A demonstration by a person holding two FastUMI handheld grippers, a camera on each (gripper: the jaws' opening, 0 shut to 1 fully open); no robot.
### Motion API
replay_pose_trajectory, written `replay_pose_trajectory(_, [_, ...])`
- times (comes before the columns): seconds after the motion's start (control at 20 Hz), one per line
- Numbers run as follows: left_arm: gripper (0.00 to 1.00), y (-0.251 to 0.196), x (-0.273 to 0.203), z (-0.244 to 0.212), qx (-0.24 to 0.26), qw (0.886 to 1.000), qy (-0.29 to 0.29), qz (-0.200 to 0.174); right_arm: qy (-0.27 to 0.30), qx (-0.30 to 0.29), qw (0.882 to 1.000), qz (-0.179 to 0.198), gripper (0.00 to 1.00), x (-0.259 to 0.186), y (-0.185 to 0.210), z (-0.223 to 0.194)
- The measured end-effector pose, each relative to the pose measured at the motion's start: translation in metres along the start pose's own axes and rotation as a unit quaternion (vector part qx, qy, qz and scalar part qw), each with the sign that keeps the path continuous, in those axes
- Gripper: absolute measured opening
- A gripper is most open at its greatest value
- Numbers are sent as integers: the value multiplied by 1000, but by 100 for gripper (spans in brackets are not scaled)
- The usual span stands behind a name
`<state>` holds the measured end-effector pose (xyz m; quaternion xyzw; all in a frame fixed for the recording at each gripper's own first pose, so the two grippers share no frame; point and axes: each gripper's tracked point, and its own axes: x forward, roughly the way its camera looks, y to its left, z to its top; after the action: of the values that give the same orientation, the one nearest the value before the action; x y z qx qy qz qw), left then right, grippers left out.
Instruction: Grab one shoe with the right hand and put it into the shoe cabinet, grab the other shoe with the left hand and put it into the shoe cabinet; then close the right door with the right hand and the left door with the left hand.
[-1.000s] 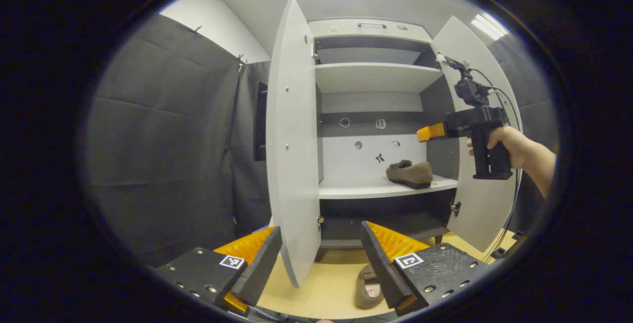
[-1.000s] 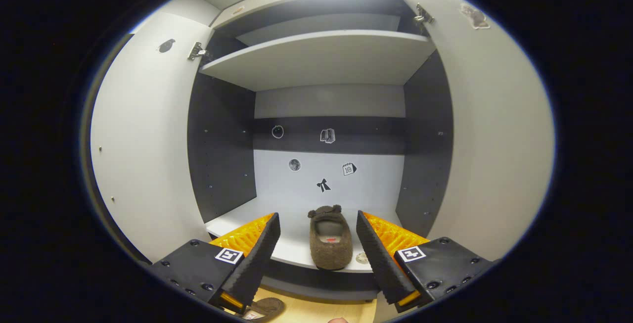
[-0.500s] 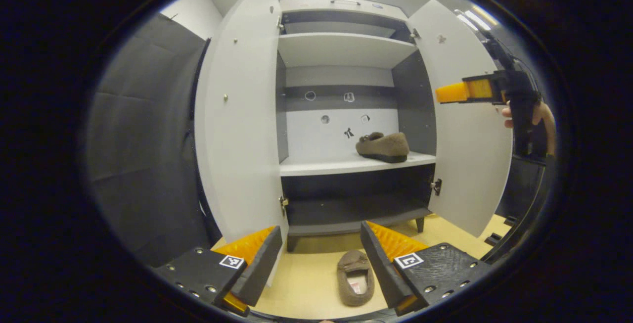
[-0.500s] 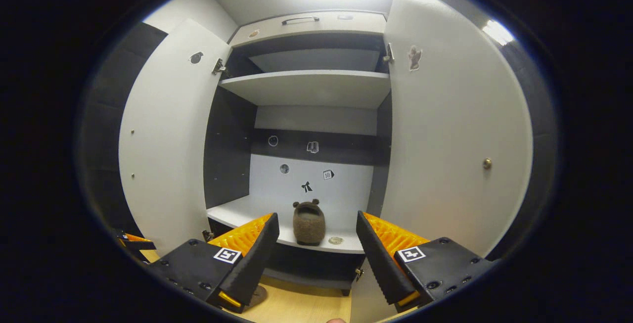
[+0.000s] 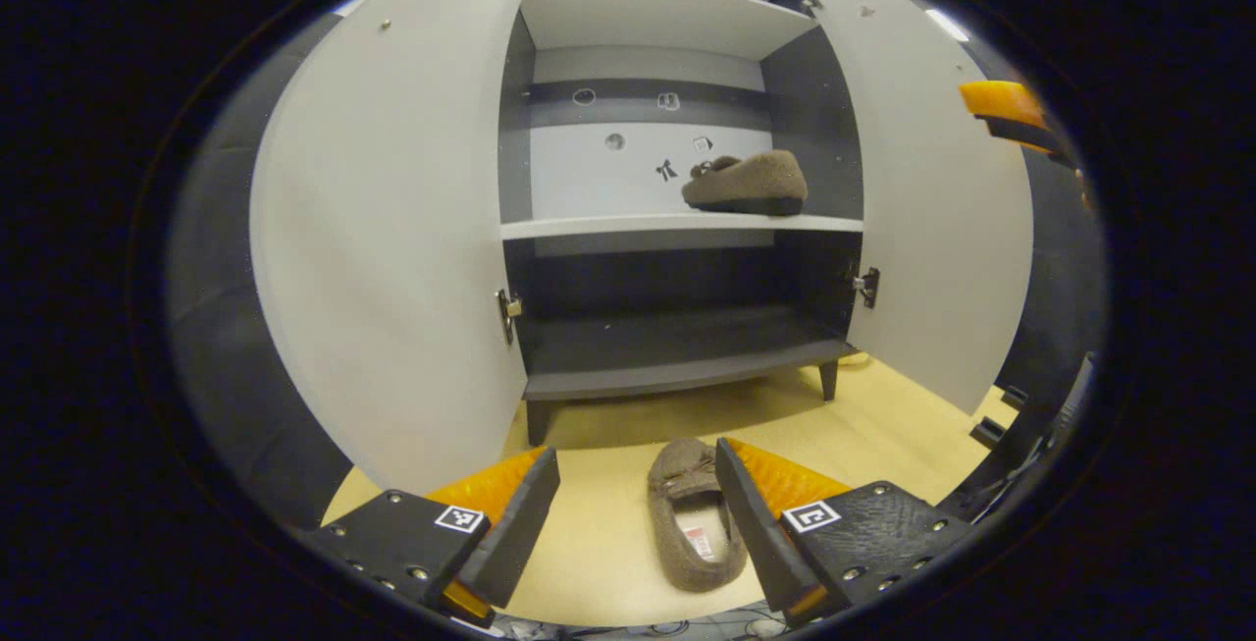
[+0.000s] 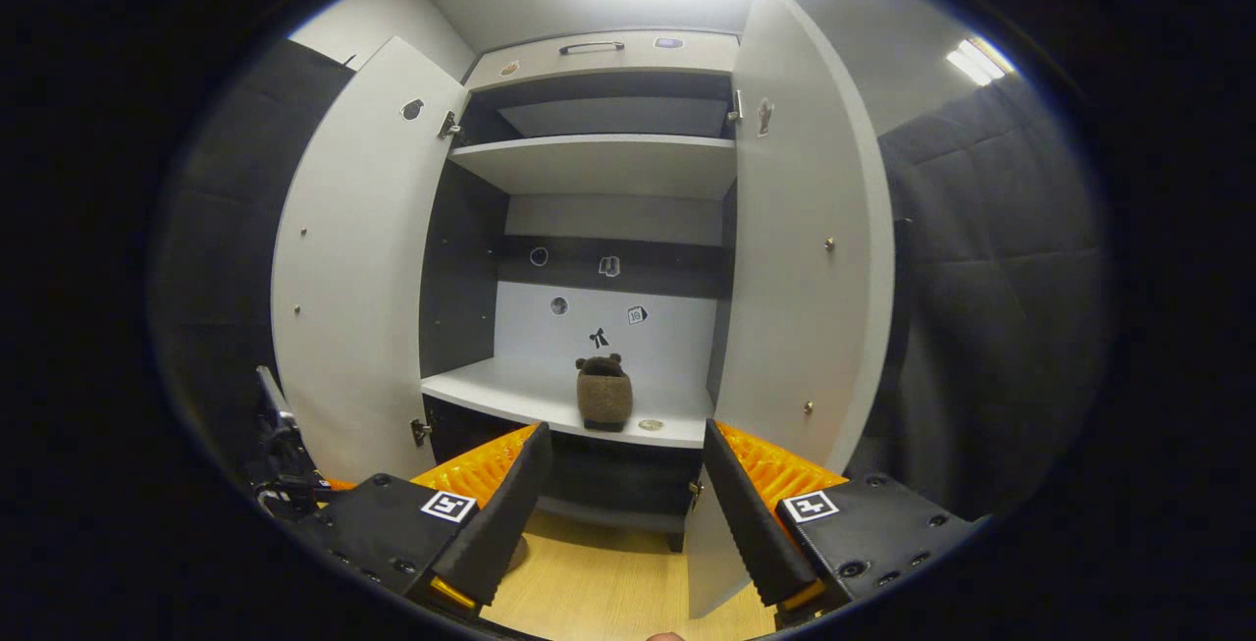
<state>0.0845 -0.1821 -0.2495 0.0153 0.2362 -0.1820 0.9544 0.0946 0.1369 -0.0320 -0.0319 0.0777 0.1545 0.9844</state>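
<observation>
One shoe (image 5: 746, 183) sits on the cabinet (image 5: 677, 224) shelf, the other shoe (image 5: 695, 513) lies on the floor. Both doors hang open. Left gripper (image 5: 636, 513) and right gripper (image 6: 620, 499) fingers are spread, holding nothing.

Shoes: two, one on the cabinet shelf (image 5: 746, 182), one on the floor (image 5: 693, 515). Cabinet doors: two, left door (image 5: 392, 229) and right door (image 5: 942, 209). Grippers: two, left gripper (image 5: 636, 513) and right gripper (image 6: 620, 504).

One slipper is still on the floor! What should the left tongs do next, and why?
Probably lower the open left tongs around the fuzzy brown slipper on the floor and close. It lies just ahead between the fingers, ungrasped, while the other brown slipper already sits on the white cabinet shelf.
</observation>
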Motion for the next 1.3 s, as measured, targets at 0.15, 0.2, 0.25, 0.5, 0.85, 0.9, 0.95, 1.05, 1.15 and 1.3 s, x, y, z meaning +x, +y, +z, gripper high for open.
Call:
replay_pose_trajectory(0.15, [94,0,21,-25,-6,999,35,-8,9,5,1000,-12,98,-13,-9,-10])
replay_pose_trajectory(0.2, [94,1,28,-34,-6,999,48,-10,14,4,1000,-16,98,-17,-13,-14])
replay_pose_trajectory(0.25, [94,1,34,-42,-5,998,59,-13,17,4,1000,-21,98,-19,-18,-16])
replay_pose_trajectory(0.5, [99,0,51,-79,-8,992,124,-20,23,6,999,-43,98,-31,-32,-19])
replay_pose_trajectory(0.85, [99,9,68,-103,5,984,176,-1,31,9,997,-70,98,-44,-53,-25])
replay_pose_trajectory(0.9, [89,9,72,-108,8,984,180,0,34,10,997,-74,98,-45,-57,-27])
replay_pose_trajectory(0.95, [79,7,75,-112,5,983,186,-1,37,10,996,-76,98,-46,-59,-29])
replay_pose_trajectory(1.05, [78,4,79,-119,-8,981,195,-3,40,12,996,-82,96,-46,-65,-31])
replay_pose_trajectory(1.15, [43,-5,78,-128,-40,975,220,-7,42,14,995,-86,98,-47,-70,-33])
replay_pose_trajectory(1.3, [11,-9,84,-125,-54,977,205,-7,45,16,995,-89,98,-50,-76,-34])
